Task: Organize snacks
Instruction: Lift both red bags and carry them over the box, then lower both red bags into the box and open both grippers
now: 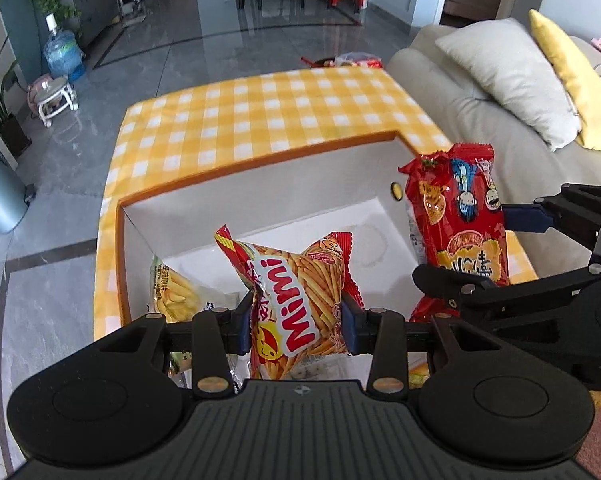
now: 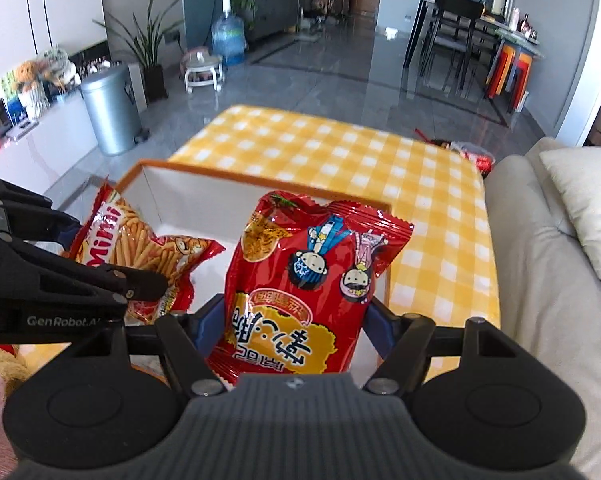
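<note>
My left gripper is shut on a red and orange Mimi snack bag and holds it over the open white box with an orange rim. My right gripper is shut on a red snack bag with cartoon figures and holds it upright over the box's right side. The red bag also shows in the left wrist view, with the right gripper around it. The Mimi bag shows in the right wrist view. A pale yellow snack bag lies inside the box at the left.
The box stands on a table with a yellow checked cloth. A beige sofa with cushions is at the right. A grey bin and a water bottle stand on the grey floor beyond.
</note>
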`<state>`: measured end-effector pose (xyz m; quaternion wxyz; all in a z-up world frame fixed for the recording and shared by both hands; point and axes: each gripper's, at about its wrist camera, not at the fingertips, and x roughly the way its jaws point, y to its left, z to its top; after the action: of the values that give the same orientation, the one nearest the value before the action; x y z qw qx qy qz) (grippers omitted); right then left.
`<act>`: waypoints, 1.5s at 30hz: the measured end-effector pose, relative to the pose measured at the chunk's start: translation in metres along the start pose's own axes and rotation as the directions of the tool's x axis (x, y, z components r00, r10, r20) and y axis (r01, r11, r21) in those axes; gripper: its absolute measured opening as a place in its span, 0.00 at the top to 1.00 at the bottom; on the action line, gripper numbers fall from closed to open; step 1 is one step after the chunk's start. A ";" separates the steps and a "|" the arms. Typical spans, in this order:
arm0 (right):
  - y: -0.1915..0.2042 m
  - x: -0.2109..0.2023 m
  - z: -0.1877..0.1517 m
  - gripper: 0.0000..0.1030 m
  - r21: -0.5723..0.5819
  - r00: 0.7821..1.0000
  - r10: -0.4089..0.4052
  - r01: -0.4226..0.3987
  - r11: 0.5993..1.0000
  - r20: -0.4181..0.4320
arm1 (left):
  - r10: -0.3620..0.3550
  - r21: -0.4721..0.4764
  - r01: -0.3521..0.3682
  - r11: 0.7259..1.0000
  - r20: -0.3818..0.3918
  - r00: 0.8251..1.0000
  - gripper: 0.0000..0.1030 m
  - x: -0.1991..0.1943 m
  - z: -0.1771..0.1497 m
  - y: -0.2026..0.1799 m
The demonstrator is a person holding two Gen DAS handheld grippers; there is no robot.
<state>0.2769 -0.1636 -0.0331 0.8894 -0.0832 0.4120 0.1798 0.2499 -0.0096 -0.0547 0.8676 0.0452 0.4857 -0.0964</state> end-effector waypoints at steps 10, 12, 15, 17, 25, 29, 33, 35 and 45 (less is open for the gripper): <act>-0.001 0.048 -0.001 0.33 -0.056 0.982 0.041 -0.053 0.997 -0.186 | 0.000 0.057 0.007 0.998 -0.120 0.993 0.55 0.032 -0.003 -0.002; -0.001 0.056 -0.002 0.33 -0.061 0.975 0.047 -0.062 0.996 -0.219 | -0.004 0.063 0.013 0.998 -0.143 0.990 0.55 0.038 -0.005 -0.004; 0.003 0.067 -0.004 0.33 -0.089 0.965 0.030 -0.055 0.995 -0.260 | -0.016 0.051 0.025 0.998 -0.170 0.985 0.55 0.048 -0.007 -0.001; 0.003 0.075 -0.005 0.32 -0.092 0.958 0.028 -0.057 0.994 -0.285 | -0.027 0.035 0.034 0.999 -0.188 0.982 0.55 0.053 -0.008 0.001; 0.003 0.091 -0.004 0.32 -0.091 0.934 0.036 -0.072 0.993 -0.355 | -0.023 0.000 0.024 1.000 -0.269 0.963 0.54 0.069 0.001 0.003; 0.004 0.092 -0.002 0.29 -0.093 0.928 0.046 -0.086 0.992 -0.369 | -0.015 0.004 0.016 1.000 -0.280 0.960 0.54 0.071 0.004 0.001; 0.006 0.092 -0.002 0.28 -0.093 0.926 0.047 -0.088 0.992 -0.376 | -0.002 0.014 0.006 1.000 -0.289 0.957 0.50 0.075 0.004 0.001; 0.006 0.093 -0.001 0.28 -0.089 0.923 0.048 -0.089 0.992 -0.382 | 0.013 0.020 -0.007 1.000 -0.286 0.958 0.47 0.074 0.005 0.001; 0.003 0.083 0.001 0.19 -0.052 0.925 0.050 -0.076 0.996 -0.377 | 0.046 0.018 -0.043 0.999 -0.236 0.971 0.30 0.059 0.003 0.005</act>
<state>0.3258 -0.1397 -0.0955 0.7846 -0.1321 0.5709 0.2025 0.2831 -0.0127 -0.1033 0.8054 0.0728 0.5836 -0.0738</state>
